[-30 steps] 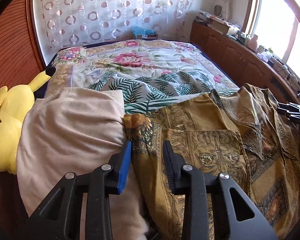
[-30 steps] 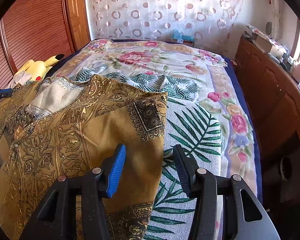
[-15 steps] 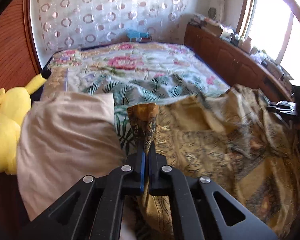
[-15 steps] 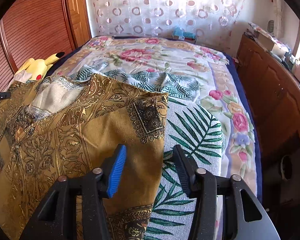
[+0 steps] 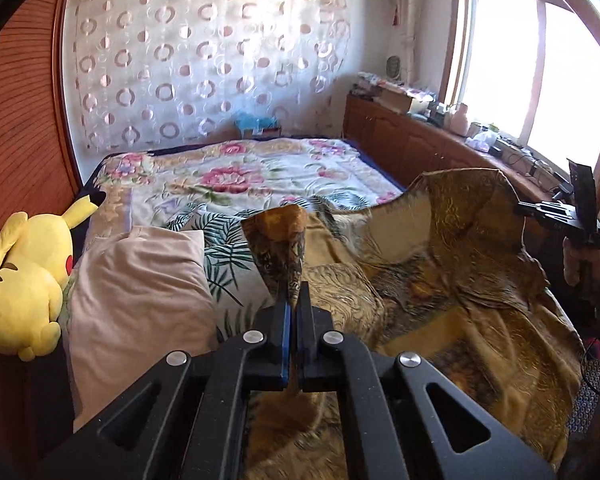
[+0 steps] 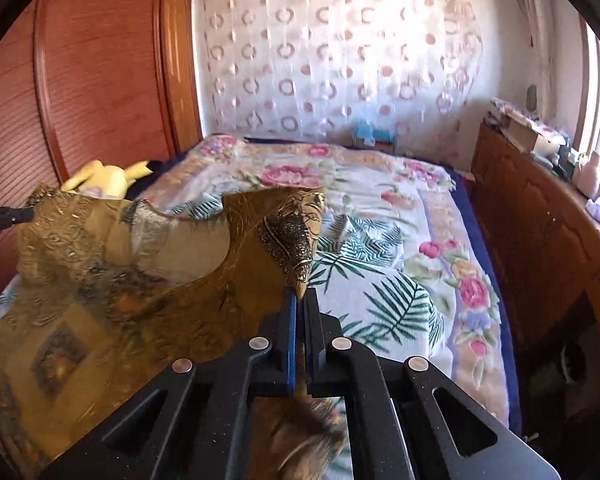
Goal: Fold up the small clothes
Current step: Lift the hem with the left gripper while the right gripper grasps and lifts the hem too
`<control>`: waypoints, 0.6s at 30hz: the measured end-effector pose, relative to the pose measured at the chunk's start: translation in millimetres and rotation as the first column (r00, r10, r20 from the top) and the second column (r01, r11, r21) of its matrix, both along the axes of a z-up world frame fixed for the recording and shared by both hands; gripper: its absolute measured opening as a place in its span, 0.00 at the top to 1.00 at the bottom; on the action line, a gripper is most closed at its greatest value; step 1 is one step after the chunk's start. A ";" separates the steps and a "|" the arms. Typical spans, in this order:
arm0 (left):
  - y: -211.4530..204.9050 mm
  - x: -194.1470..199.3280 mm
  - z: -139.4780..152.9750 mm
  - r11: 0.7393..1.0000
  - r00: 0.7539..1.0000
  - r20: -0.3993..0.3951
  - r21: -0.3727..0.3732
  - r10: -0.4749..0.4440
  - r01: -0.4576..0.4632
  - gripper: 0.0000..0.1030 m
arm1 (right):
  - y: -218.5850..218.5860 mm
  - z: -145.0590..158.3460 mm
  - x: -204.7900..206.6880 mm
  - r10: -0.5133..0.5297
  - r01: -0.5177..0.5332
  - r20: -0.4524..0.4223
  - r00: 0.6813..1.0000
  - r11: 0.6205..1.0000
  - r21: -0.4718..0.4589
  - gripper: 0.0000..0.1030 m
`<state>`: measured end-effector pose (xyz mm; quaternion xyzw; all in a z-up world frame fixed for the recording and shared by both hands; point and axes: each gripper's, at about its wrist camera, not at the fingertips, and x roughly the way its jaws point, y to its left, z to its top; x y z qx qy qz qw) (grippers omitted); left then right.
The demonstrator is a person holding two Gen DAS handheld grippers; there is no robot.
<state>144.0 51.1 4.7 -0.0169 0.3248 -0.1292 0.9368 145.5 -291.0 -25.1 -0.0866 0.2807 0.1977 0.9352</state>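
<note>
A mustard-gold patterned garment (image 5: 440, 280) is lifted above the bed between both grippers. My left gripper (image 5: 294, 300) is shut on its left corner, which sticks up past the jaws. My right gripper (image 6: 300, 300) is shut on the opposite corner of the garment (image 6: 120, 280). The right gripper also shows in the left wrist view (image 5: 556, 216) at the far right, and the left one in the right wrist view (image 6: 4, 216) at the far left. The cloth sags between them, its lower part resting on the bed.
A floral bedspread (image 5: 240, 176) covers the bed. A beige pillow (image 5: 140, 300) and a yellow plush toy (image 5: 24, 276) lie at the left. A wooden cabinet (image 6: 540, 248) with clutter runs along the right. A wooden wardrobe (image 6: 80, 80) stands at the left.
Both grippers were open over the flat garment a second ago. The left shut first, then the right, and both have lifted the garment's corners up off the bed.
</note>
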 end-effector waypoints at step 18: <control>36.3 -140.4 -11.8 0.996 0.999 0.018 -0.080 0.048 -0.046 0.98 | -86.7 -35.7 -175.2 -0.041 0.039 0.026 0.999 0.996 0.085 0.97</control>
